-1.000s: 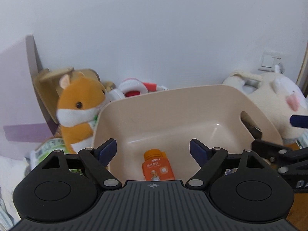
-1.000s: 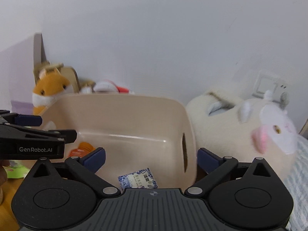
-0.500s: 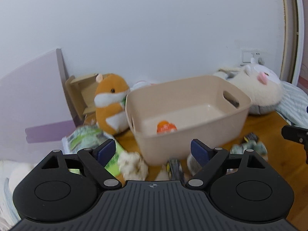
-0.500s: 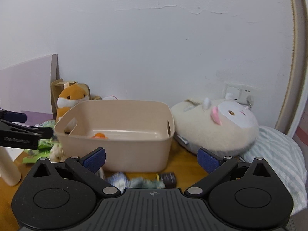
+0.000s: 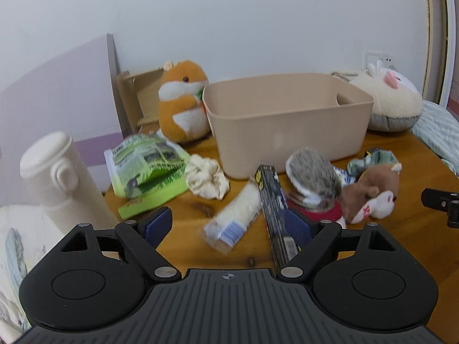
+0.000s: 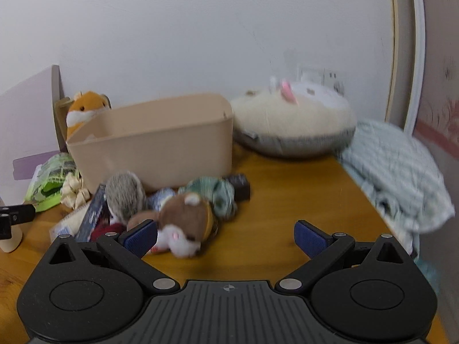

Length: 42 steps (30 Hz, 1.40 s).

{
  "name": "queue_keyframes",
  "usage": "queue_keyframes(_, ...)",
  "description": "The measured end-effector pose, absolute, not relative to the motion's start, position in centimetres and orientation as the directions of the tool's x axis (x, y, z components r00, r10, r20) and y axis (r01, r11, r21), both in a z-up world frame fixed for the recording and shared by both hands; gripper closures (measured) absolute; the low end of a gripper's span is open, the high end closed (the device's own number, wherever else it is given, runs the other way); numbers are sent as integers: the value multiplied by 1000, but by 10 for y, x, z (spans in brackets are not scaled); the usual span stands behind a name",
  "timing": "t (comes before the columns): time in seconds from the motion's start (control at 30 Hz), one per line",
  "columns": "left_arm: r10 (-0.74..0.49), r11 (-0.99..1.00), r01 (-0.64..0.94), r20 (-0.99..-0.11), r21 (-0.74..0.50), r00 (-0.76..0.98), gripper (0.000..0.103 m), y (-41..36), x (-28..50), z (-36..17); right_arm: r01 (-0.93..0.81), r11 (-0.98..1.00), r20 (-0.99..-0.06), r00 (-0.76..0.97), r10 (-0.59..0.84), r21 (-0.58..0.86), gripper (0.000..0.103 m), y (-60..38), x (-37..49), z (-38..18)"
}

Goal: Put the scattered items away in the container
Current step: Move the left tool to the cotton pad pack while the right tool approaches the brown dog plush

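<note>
A beige plastic bin point(image 5: 287, 120) point(image 6: 155, 143) stands at the back of the wooden table. In front of it lie a white brush in a wrapper point(image 5: 235, 215), a long black box point(image 5: 272, 200), a grey hedgehog plush point(image 5: 312, 177) point(image 6: 124, 195), a brown plush point(image 5: 370, 192) point(image 6: 183, 223), a cream scrunchie point(image 5: 205, 177) and a green scrunchie point(image 6: 213, 192). My left gripper point(image 5: 226, 226) is open and empty, low over the brush. My right gripper point(image 6: 226, 236) is open and empty beside the brown plush.
An orange hamster plush point(image 5: 183, 100) and a green packet point(image 5: 146, 166) lie left of the bin. A cream bottle point(image 5: 60, 180) stands at the near left. A large white plush point(image 6: 292, 123) and striped bedding point(image 6: 401, 172) lie to the right.
Both grippers have pulled back from above the bin and come down low over the table. The scattered items in front of the bin have come into view.
</note>
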<state>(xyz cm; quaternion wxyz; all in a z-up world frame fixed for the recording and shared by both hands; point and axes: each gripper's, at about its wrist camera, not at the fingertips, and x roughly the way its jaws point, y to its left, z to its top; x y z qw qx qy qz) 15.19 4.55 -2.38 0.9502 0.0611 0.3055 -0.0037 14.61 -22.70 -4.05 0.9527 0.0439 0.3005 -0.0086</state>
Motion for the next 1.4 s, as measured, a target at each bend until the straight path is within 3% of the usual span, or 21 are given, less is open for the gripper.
queue_keyframes(0.7,48,985,73,-659,156,751,16,63,183,-76,123,971,-617,786,30,204,0,-224,168,-58)
queue_keyframes(1.4,-25,972,174,-664,159,748,11,63,258,-109,163,969,-669,743,4,187,0,-208,222,-78)
